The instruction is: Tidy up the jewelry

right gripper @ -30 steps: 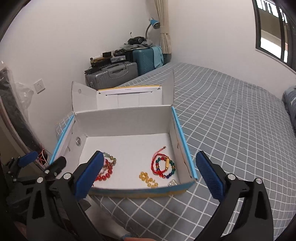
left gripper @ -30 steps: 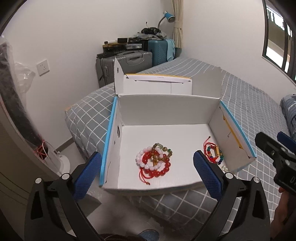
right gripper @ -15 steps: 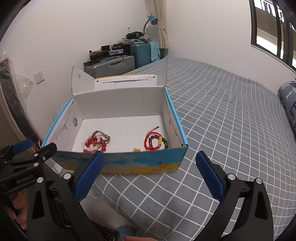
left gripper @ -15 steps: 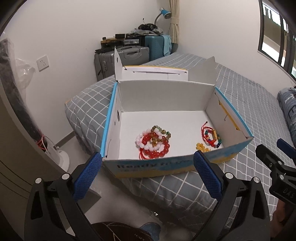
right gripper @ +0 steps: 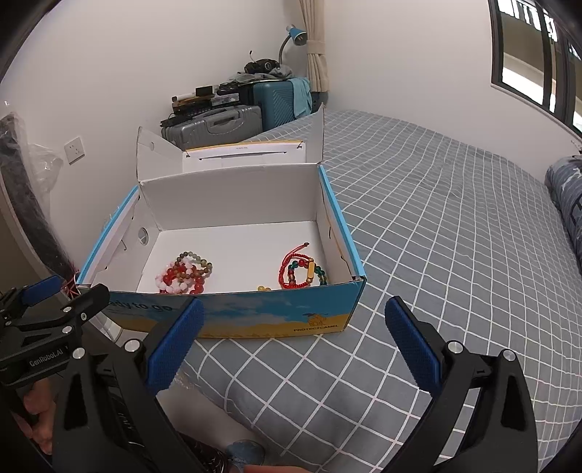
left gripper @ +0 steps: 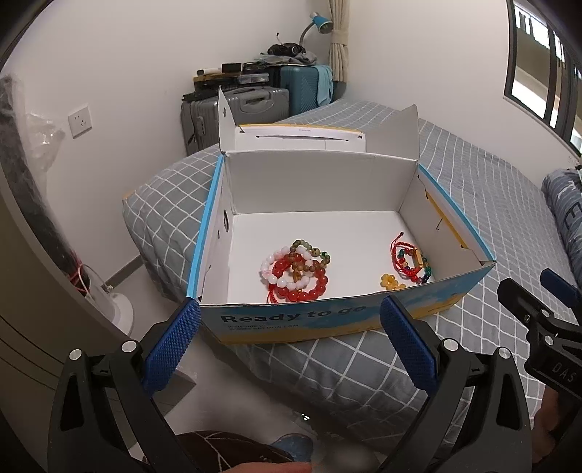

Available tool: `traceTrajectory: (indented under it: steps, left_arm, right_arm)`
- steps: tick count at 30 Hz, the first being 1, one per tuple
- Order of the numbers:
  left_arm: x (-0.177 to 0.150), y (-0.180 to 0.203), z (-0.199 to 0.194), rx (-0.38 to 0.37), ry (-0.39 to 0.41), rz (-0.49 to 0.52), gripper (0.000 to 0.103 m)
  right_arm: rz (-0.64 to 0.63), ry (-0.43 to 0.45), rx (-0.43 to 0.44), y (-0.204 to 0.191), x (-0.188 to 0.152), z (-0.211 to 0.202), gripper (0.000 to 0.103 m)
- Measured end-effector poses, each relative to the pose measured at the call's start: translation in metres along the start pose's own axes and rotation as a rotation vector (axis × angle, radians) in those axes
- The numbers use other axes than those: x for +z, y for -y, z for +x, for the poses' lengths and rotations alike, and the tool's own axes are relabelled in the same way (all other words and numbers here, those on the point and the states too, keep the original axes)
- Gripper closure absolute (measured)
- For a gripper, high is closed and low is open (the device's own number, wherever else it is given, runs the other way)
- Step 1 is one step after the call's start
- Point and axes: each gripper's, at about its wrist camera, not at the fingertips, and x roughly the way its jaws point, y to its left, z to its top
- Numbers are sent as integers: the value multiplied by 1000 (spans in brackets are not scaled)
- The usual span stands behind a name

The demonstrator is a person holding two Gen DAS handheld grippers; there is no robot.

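An open blue and white cardboard box sits at the corner of the bed. Inside on the left lies a pile of red, white and brown bead bracelets. On the right lies a red cord bracelet with coloured beads, and small yellow beads lie near the front wall. My left gripper is open and empty, in front of the box. My right gripper is open and empty, also in front of the box.
The bed has a grey checked cover. Suitcases with clutter and a blue lamp stand against the far wall. A white fan base stands on the floor at the left. A pillow lies at the right.
Both grippers have pulled back and away from the box, so its printed front wall now shows. Both stay open and empty. The jewelry has not moved.
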Motion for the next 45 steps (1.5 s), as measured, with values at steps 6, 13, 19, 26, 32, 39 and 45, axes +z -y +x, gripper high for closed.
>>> traceTrajectory:
  steps: [6, 13, 19, 26, 32, 39, 45]
  left_arm:
    - [0, 1, 0, 1, 0, 5, 6]
    - [0, 2, -1, 2, 5, 5, 6]
    - [0, 3, -1, 0, 4, 9, 6]
    - [0, 3, -1, -2, 6, 9, 6]
    - [0, 2, -1, -5, 10, 14, 6]
    - [0, 4, -3, -5, 19, 21, 6]
    - [1, 4, -3, -11, 18, 27, 6]
  right_arm:
    - [-1, -3, -4, 1, -1, 1, 8]
    - [-2, -8, -4, 2, -2, 3, 8]
    - [-3, -10, -4, 3, -2, 3, 8]
    - [-2, -11, -7, 2, -2, 4, 8]
    - [-1, -15, -10, 3, -4, 6, 8]
    - [-2, -21, -11, 3, -5, 7, 8]
    - [-2, -21, -11, 4, -5, 8, 8]
